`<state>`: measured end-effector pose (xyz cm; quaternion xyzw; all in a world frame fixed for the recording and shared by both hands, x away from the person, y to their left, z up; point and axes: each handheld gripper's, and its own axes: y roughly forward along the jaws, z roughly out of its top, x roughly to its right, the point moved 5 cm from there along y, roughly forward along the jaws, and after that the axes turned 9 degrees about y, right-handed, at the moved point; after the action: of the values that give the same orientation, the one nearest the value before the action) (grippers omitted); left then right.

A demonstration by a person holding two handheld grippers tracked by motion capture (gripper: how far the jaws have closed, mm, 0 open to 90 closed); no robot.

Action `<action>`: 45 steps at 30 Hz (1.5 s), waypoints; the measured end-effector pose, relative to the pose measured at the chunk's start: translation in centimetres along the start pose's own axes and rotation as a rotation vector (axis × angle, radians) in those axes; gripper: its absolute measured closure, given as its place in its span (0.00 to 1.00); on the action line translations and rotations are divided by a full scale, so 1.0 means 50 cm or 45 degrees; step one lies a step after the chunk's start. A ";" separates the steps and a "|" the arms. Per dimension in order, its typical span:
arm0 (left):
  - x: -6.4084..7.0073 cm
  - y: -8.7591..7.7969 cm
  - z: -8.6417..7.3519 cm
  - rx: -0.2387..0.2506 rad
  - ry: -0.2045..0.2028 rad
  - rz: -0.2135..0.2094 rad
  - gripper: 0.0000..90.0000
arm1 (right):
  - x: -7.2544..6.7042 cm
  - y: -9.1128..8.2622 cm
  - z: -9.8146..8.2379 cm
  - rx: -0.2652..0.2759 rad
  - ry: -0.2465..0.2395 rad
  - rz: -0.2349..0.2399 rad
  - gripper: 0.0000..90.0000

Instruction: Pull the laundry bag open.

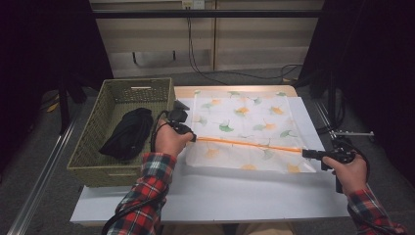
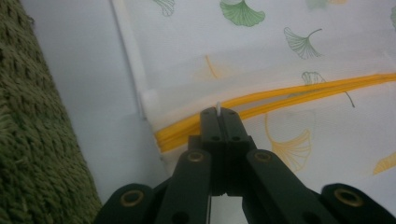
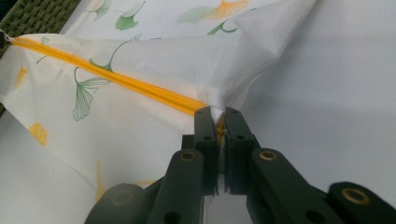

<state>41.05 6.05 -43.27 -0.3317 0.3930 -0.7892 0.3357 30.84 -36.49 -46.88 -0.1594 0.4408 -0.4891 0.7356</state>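
Left gripper (image 1: 192,137): I see it in my left hand (image 1: 169,139) at the near-left end of the zipper; jaws pressed together on a small white zipper pull (image 2: 217,108), whose tip pokes out above the closed tips in the left gripper view.

Right gripper (image 1: 306,152): held in my right hand (image 1: 350,171) at the opposite end of the zipper; jaws pinching a bunched corner of the white fabric (image 3: 215,100), a sliver of orange showing between the pads.

Mesh bag (image 1: 244,127): white, printed with green and orange ginkgo leaves; lying on the table between my two grippers and stretching away beyond them; its right corner is lifted into a small peak where the right gripper grips it.

Zipper (image 1: 247,143): orange; runs in a straight line from the left gripper to the right gripper; I cannot tell whether it is open or closed along its length.

Basket (image 1: 93,142): olive woven, just left of the left gripper; its wall fills the left edge of the left gripper view.

Black bundle (image 1: 126,133): lying inside the basket, left of the left hand.

Table (image 1: 220,196): white top; bare surface nearer to me than both grippers.

Sleeves (image 1: 147,191): red plaid on both forearms.
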 end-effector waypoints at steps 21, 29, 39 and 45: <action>-0.005 -0.026 0.018 0.016 -0.019 -0.001 1.00 | 0.010 -0.002 0.001 0.008 0.017 -0.007 0.96; -0.017 -0.037 0.016 0.018 -0.040 0.006 1.00 | 0.010 -0.001 0.001 0.008 0.013 -0.006 0.96; -0.027 -0.048 0.016 0.013 -0.046 0.016 1.00 | 0.014 -0.001 0.001 0.004 0.018 -0.008 0.96; -0.031 -0.051 0.014 0.021 -0.049 0.018 1.00 | 0.012 0.001 0.001 0.008 0.008 -0.007 0.96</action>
<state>41.76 8.19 -41.22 -0.3413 0.3824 -0.7834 0.3515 30.98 -36.98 -47.17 -0.1567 0.4412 -0.4928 0.7334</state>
